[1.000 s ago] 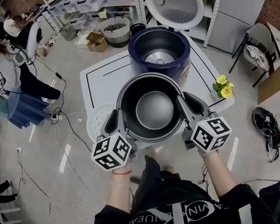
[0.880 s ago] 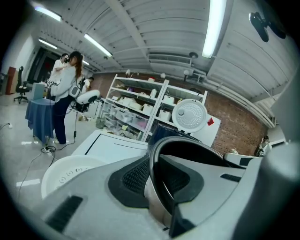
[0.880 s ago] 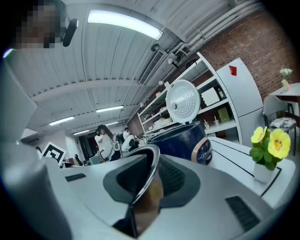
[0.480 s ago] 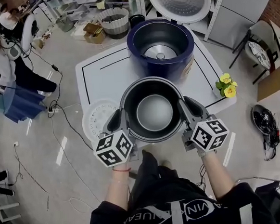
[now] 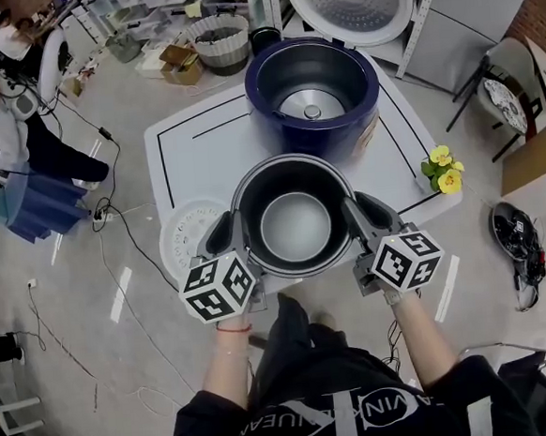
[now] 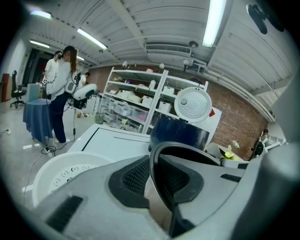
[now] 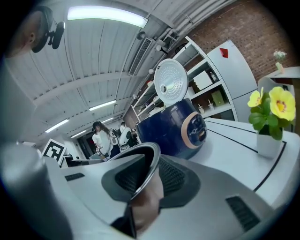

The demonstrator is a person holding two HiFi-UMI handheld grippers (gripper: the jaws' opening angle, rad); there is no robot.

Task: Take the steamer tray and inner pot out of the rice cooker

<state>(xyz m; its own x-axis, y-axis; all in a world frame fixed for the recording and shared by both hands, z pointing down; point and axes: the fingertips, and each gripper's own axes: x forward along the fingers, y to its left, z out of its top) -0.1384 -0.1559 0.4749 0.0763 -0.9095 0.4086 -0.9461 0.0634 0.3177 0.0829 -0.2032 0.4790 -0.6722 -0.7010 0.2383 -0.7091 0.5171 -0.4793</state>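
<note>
Both grippers hold the dark inner pot (image 5: 294,216) by its rim, over the front edge of the white table (image 5: 201,143). My left gripper (image 5: 229,233) is shut on the left rim (image 6: 187,150), which runs between its pads. My right gripper (image 5: 356,217) has the right rim (image 7: 146,166) between its pads; its jaws have just been opening a little, though I see no gap. The blue rice cooker (image 5: 312,92) stands behind with its lid (image 5: 350,4) up. The white steamer tray (image 5: 188,233) lies on the table to the left.
A small pot of yellow flowers (image 5: 442,171) stands at the table's right edge. Shelving (image 6: 136,103) and boxes fill the back of the room. People stand at the far left (image 5: 1,111). Cables run across the floor (image 5: 124,243).
The inner pot and both grippers have come down towards the table top. The rice cooker and steamer tray have stayed where they were.
</note>
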